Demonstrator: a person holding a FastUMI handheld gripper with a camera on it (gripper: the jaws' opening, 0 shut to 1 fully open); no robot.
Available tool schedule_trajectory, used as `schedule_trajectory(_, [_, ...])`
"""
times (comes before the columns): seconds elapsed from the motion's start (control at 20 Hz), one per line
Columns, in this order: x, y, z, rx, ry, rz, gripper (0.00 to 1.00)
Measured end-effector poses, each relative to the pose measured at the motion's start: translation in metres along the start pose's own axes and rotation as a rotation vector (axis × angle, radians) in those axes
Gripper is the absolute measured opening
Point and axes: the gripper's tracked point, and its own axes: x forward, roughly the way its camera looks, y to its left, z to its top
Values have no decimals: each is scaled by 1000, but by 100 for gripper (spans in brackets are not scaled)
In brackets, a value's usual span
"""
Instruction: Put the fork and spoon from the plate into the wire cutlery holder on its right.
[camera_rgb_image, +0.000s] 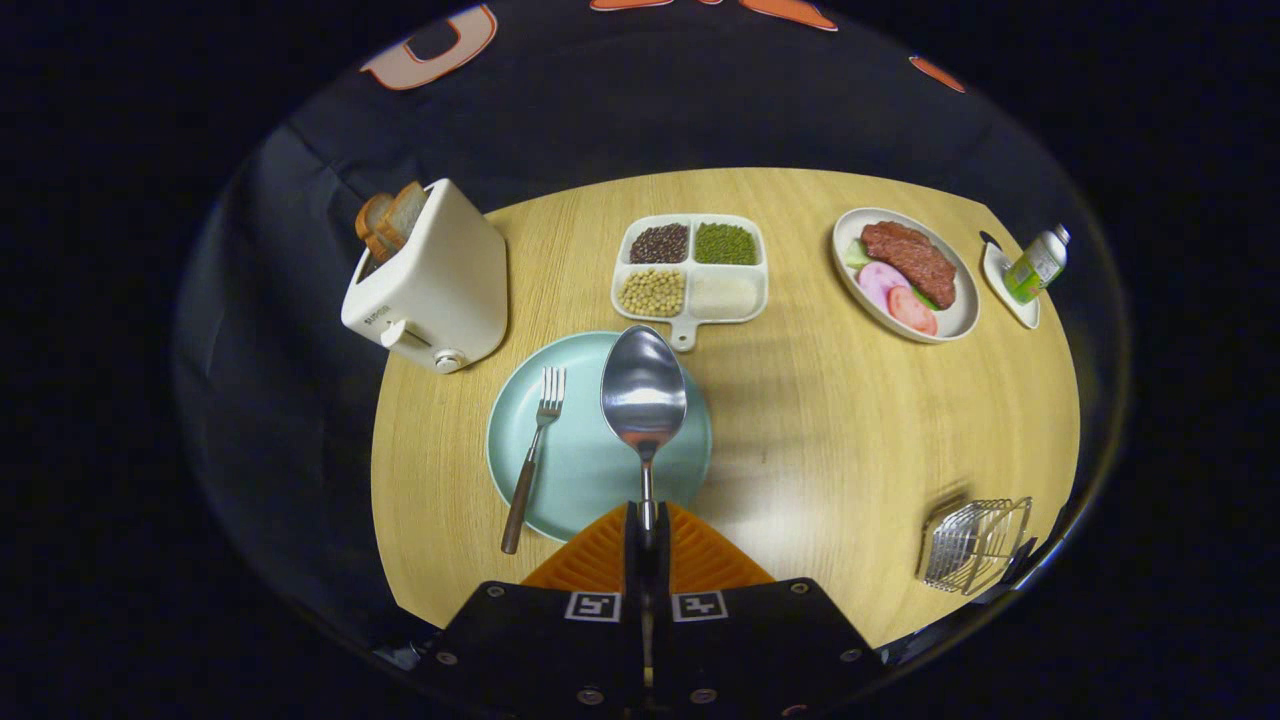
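My gripper (647, 525) is shut on the handle of a metal spoon (643, 392), held up above the table with its bowl pointing away from me. Below it lies a pale green plate (580, 470) just ahead of the fingers. A fork (532, 455) with a dark handle rests on the plate's left part, its handle reaching over the near rim onto the table. The wire cutlery holder (975, 545) stands on the wooden table far to the right of the plate, near the table's front edge.
A white toaster (430, 285) with bread slices stands left beyond the plate. A divided tray (692, 268) of beans and grains sits just behind the plate. Further right are a plate of meat and vegetables (905, 272) and a small bottle (1037, 262) on a saucer.
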Motion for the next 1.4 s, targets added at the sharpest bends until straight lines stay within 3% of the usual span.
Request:
schedule_trajectory(0.3, [-61,-74,-4,57,-86,-42,4])
schedule_trajectory(0.6, [-106,-169,-28,88,-102,-138,4])
schedule_trajectory(0.9, [-105,-226,-77,59,15,-183,4])
schedule_trajectory(1.4, [-76,-268,-143,21,228,-209,4])
